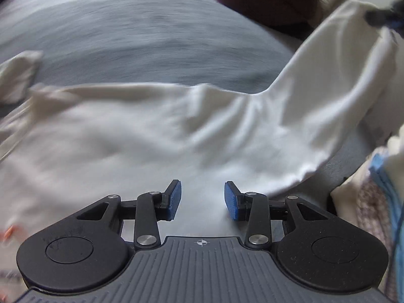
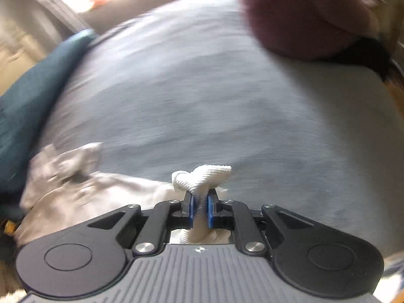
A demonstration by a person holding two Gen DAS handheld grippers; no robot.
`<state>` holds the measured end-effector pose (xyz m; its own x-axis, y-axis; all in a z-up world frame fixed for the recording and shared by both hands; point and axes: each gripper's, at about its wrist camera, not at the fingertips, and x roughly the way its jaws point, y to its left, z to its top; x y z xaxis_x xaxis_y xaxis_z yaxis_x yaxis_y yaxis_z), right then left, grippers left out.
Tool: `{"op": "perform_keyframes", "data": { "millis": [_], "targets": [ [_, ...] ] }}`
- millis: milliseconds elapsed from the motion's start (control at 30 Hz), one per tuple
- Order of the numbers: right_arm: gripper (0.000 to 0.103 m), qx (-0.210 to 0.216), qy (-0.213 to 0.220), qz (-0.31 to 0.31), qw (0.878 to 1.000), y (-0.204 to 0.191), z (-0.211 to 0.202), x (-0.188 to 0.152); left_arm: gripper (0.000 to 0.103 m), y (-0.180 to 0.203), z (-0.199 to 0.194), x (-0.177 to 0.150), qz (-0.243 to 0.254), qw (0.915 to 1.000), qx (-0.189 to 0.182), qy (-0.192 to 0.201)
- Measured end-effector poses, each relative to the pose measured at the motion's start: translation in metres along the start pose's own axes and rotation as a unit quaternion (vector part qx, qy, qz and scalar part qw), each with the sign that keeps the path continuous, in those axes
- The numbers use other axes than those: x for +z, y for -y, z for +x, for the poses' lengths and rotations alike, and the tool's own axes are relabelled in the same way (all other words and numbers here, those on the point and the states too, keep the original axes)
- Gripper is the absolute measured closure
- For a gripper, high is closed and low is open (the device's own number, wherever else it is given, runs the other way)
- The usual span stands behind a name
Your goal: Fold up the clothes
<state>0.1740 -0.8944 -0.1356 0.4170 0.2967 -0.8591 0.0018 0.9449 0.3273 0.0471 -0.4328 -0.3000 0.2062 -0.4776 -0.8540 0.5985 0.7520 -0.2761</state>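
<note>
Both wrist views are smeared with motion blur, so fine detail is limited. Right gripper (image 2: 200, 208): jaws nearly together, blue pads clamped on a bunched, ribbed edge of the white garment (image 2: 202, 176); a knot of cloth sticks out past the fingertips and more of it passes down between the fingers toward the gripper body. In the left wrist view the same garment (image 1: 151, 131) lies spread on the grey bed cover (image 1: 141, 32), filling the lower and middle part of the frame, with one long sleeve-like section rising off the bed toward the upper right corner, where a dark object grips its end; too blurred to make out more than that. Left gripper (image 1: 202, 200): jaws partly apart, a clear gap between the blue pads, no cloth caught between them; the garment sits below the fingertips, contact cannot be told. An orange mark shows on the cloth at the lower left edge of that view. Surroundings: a dark maroon cushion (image 2: 303, 17) rests on the far side of the bed cover, visible in both views; a dark teal fabric item (image 2: 32, 96) lies along the left edge of the bed in the right wrist view; a patterned fabric with a blue edge (image 1: 378, 202) sits at the right margin of the left wrist view.
</note>
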Motion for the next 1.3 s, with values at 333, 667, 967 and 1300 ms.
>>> {"op": "perform_keyframes", "data": {
  "millis": [333,667,967,1300],
  "targets": [
    [0.091,0.091,-0.022,-0.160,0.983,-0.214,0.022,-0.077,0.066,-0.115,-0.127,-0.086,-0.084,0.9943,0.060,-0.024],
    [0.063,0.027,-0.099,-0.283,0.953,-0.314,0.142,-0.260,0.065,-0.169,-0.138,-0.145,-0.131,0.9880,0.067,-0.046],
    [0.056,0.052,-0.131,-0.082,0.987,-0.266,0.106,-0.339,0.065,-0.156,-0.120,-0.149,-0.087,0.9953,-0.007,-0.042],
    [0.052,0.094,-0.017,0.292,0.952,-0.184,0.143,-0.332,0.068,-0.131,-0.080,-0.151,0.016,0.9958,-0.050,-0.076]
  ]
}}
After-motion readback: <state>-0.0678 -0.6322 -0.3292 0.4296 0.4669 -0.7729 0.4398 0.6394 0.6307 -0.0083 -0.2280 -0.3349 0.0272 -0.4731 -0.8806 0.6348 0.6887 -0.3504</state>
